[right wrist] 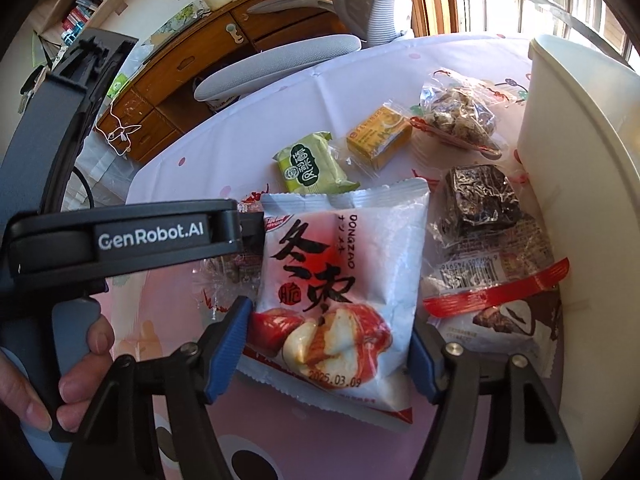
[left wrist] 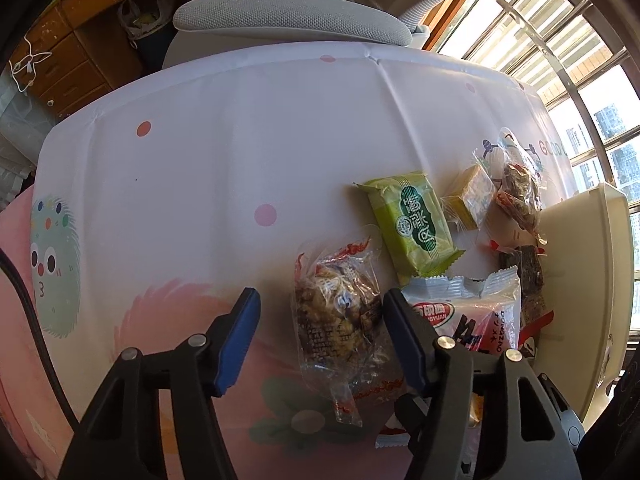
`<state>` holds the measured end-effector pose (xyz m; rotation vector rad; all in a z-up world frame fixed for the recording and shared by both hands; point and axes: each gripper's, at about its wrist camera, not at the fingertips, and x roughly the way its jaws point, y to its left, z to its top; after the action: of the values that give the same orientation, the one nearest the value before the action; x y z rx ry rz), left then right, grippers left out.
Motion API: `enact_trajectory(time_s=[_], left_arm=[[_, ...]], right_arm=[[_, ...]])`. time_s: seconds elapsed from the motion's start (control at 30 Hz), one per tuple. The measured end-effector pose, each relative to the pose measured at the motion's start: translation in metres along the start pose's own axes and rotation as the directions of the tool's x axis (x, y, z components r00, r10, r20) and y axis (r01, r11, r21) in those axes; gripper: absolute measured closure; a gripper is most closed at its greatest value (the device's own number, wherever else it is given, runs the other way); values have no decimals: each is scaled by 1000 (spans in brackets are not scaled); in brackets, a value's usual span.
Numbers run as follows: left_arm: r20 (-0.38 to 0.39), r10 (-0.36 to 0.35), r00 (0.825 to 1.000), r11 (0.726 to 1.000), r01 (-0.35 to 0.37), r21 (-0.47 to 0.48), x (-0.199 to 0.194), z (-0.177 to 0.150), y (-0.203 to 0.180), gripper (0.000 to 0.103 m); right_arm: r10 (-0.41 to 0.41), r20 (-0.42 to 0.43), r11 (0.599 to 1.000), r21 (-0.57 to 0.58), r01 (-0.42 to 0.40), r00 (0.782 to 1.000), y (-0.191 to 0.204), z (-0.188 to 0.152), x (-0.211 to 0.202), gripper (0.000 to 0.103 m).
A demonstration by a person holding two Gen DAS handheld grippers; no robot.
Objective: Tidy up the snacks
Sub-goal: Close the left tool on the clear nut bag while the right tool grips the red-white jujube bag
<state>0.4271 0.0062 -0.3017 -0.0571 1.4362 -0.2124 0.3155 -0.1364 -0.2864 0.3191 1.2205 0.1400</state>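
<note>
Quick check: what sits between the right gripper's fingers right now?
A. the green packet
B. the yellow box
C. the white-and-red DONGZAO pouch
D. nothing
C: in the right wrist view the DONGZAO pouch lies between the right gripper's blue pads, both at its edges.

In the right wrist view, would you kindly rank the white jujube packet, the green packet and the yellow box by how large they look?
1. White jujube packet, by far the largest, though it lies nearest the camera.
2. Green packet and yellow box look alike in size; they lie farther back, so I would not rank them.
</note>
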Motion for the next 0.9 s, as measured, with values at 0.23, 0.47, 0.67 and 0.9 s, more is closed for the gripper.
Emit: enact_trajectory(time_s=[0.23,0.47,0.67,0.9], left_arm=[[3,-4,1000,1000,4,-1,5,1,-11,56],[-13,-11,1000,1000,11,2,3,-9,-15,58],[-23,-9,1000,1000,9,-17,-1,-23,-12,59],[-23,-27,999,997,25,-68,-22,-58,3,59]], right_arm=[[-10,-11,1000,-19,10,1000,0,-3,-5,38],[-29,-26,998,-60,27,999,4,-12,-11,43],[-38,-50,997,-63,35,998,3,-20,-17,47],[-50,-59,996,-80,46,997,7,-37,-32,49]])
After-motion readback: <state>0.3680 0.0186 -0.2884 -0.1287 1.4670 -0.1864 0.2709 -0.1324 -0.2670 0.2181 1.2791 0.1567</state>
